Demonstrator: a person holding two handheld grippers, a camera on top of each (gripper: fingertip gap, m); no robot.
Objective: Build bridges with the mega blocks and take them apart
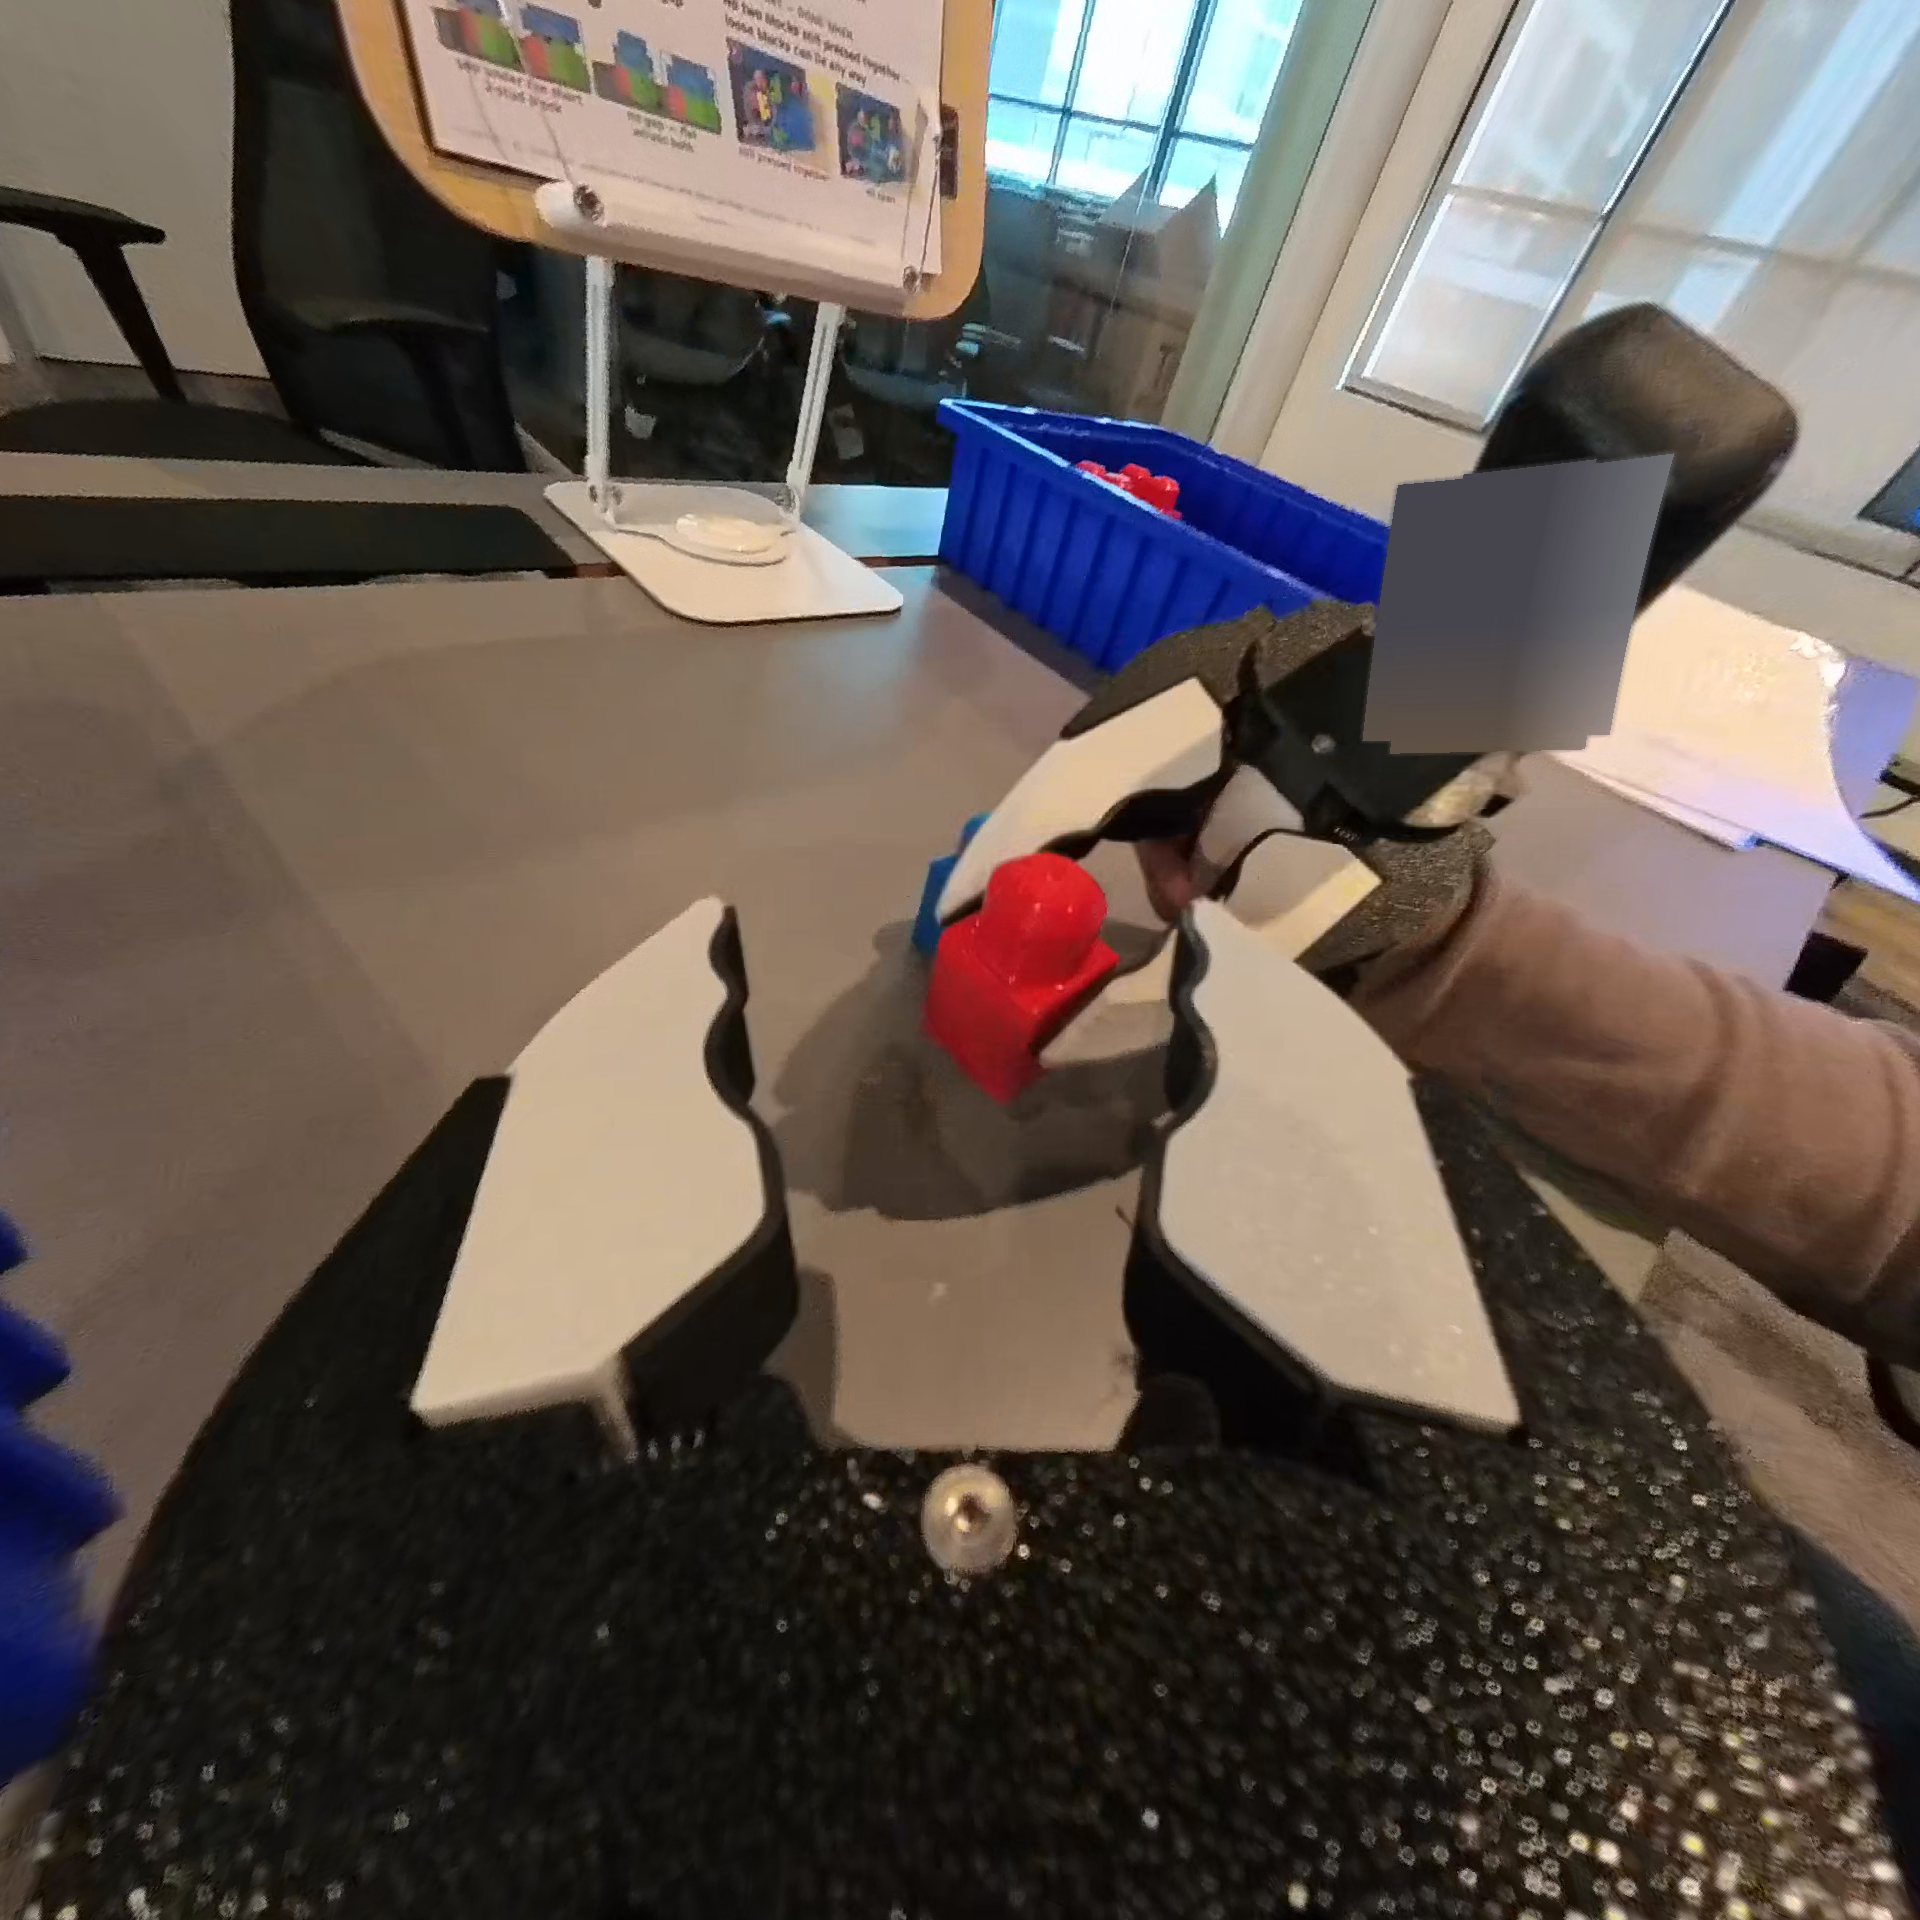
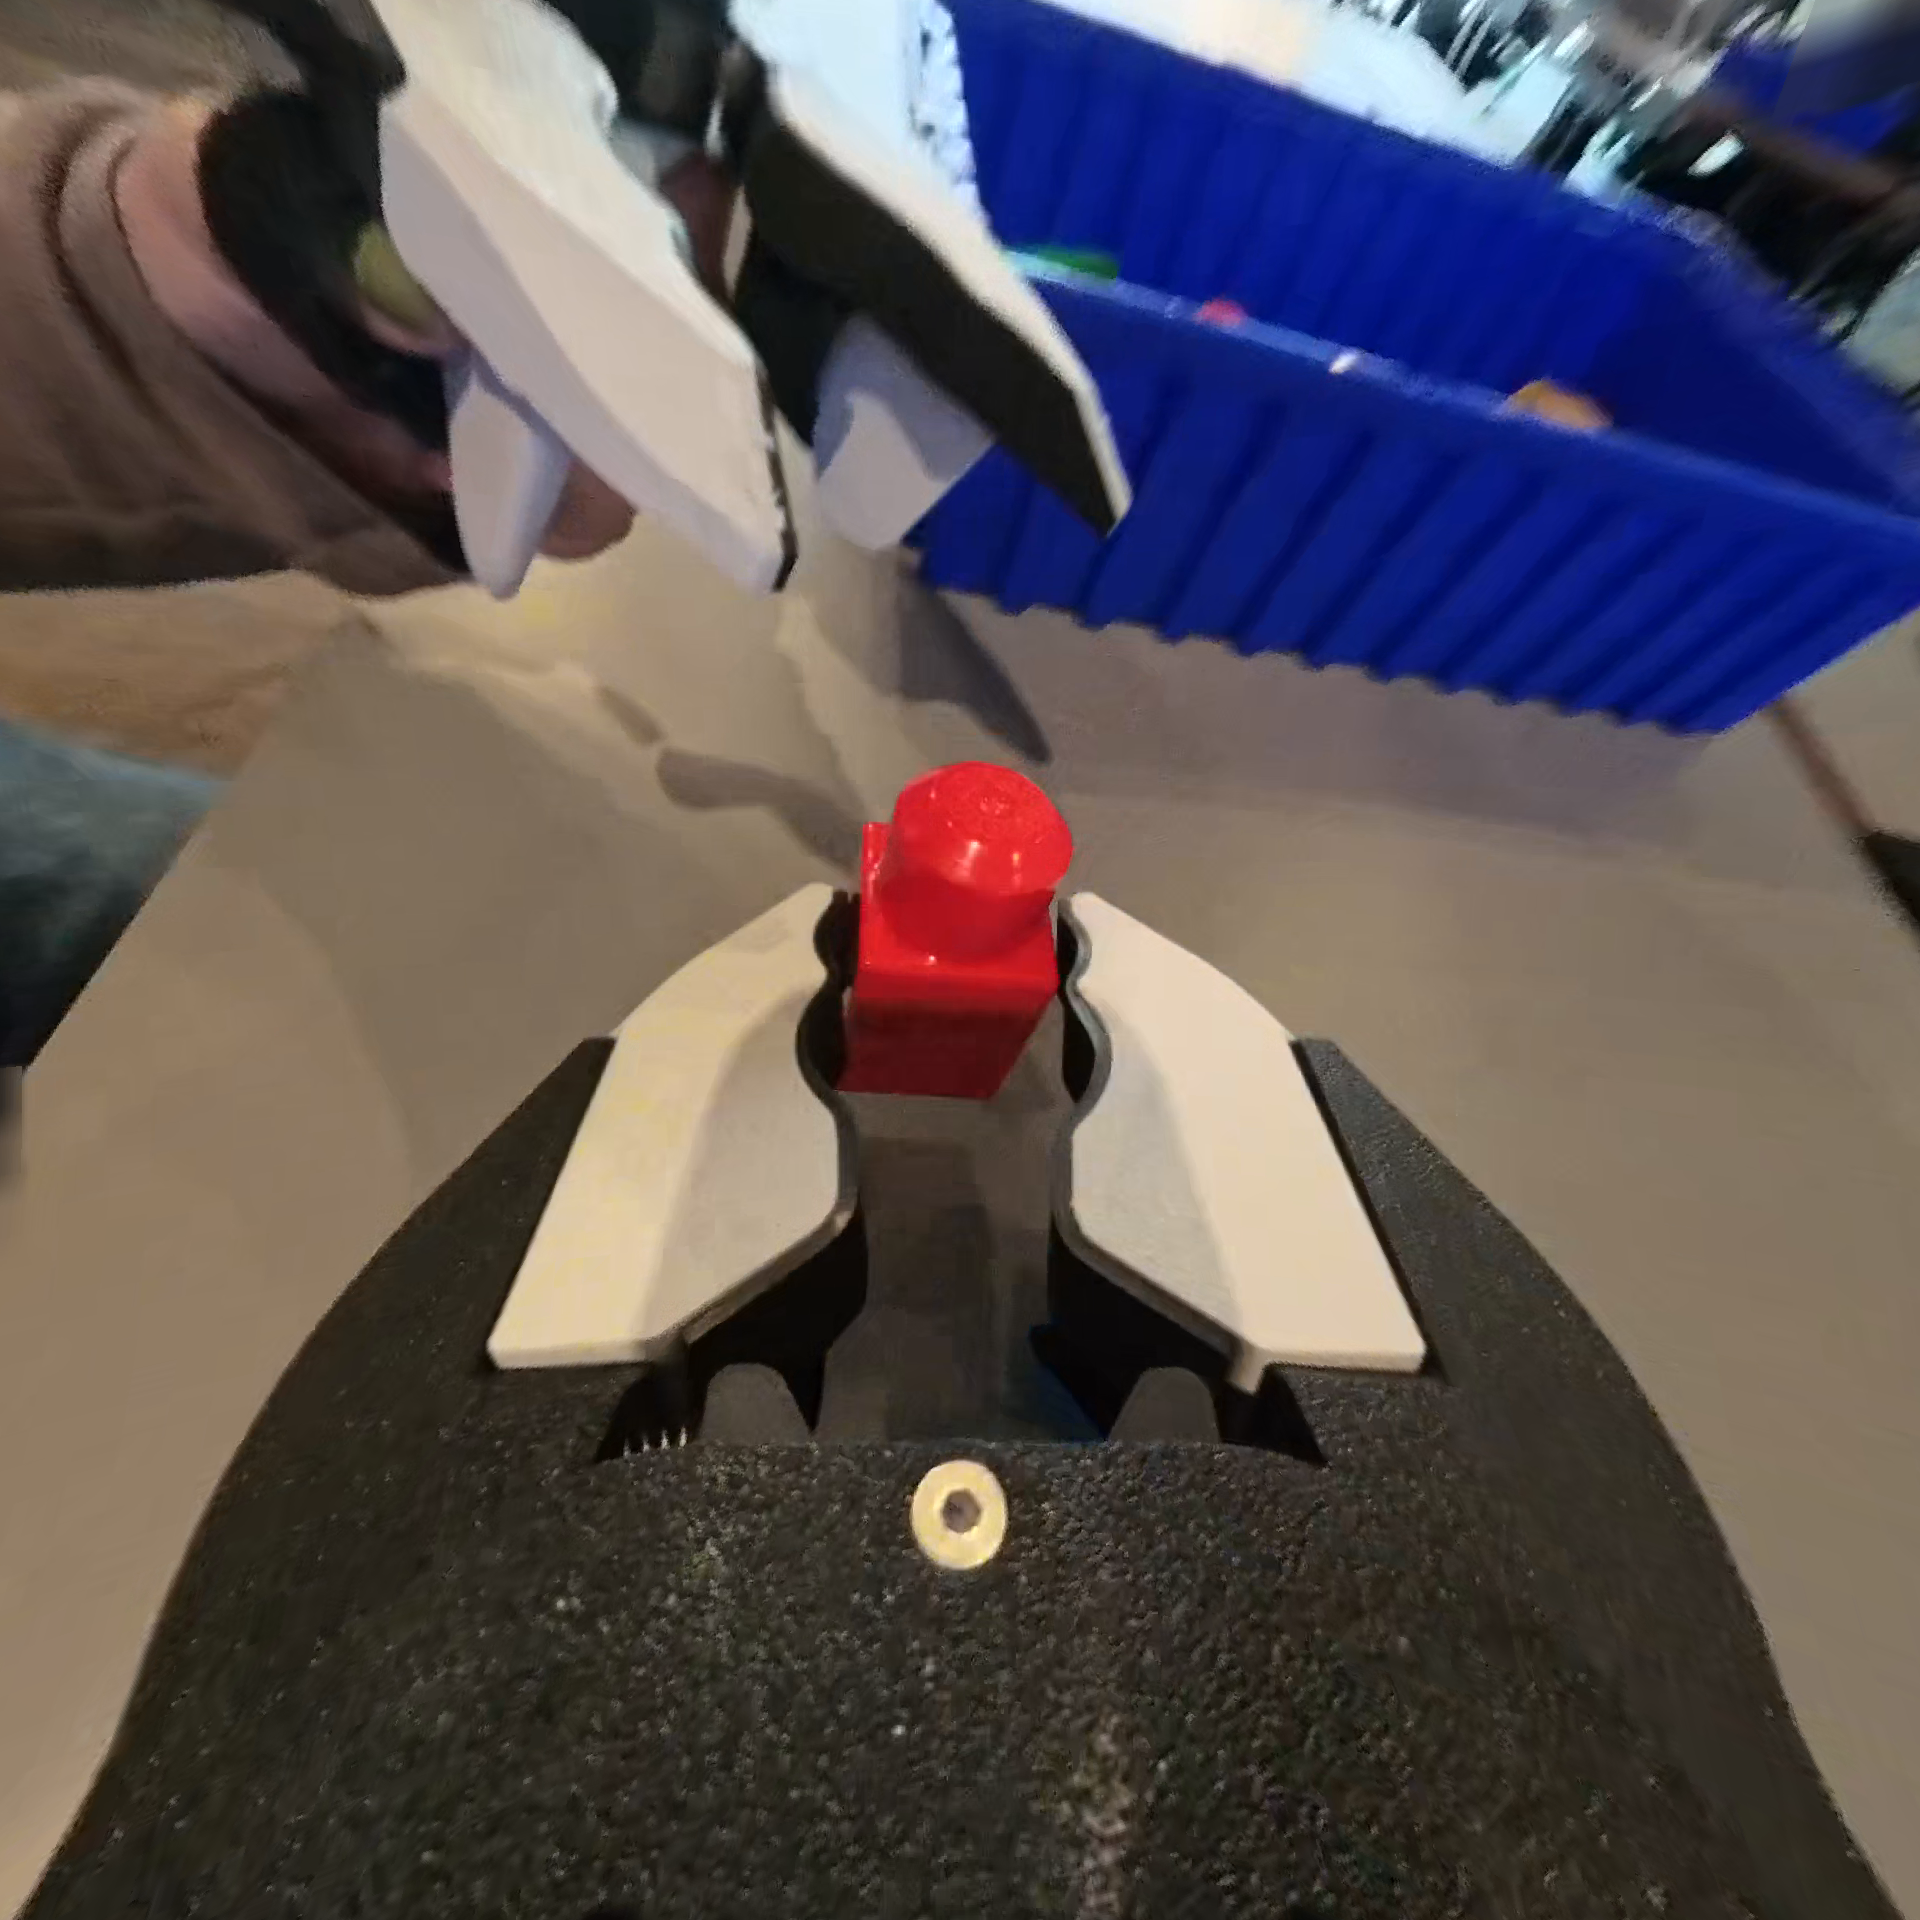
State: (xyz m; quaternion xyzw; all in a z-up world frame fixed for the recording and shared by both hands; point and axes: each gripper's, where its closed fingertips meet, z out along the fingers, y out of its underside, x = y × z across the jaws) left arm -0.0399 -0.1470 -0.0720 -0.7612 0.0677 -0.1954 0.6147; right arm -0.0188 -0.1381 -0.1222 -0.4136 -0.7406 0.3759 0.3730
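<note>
My right gripper (image 2: 956, 914) is shut on a red one-stud block (image 2: 945, 987), stud pointing up and forward. In the left wrist view the red block (image 1: 1013, 977) is tilted between the right gripper's fingers (image 1: 1101, 790), low over the grey table (image 1: 416, 831). A blue block (image 1: 940, 883) shows partly behind that gripper. My left gripper (image 1: 961, 925) is open and empty, its fingers just short of the red block. In the right wrist view, the left gripper (image 2: 940, 540) hangs open above and beyond the block.
A blue ribbed bin (image 1: 1091, 561) with red blocks (image 1: 1132, 483) stands at the back right; it also shows in the right wrist view (image 2: 1455, 520). An instruction board on a white stand (image 1: 727, 561) is behind the table. A blurred blue object (image 1: 31, 1455) sits at the near left.
</note>
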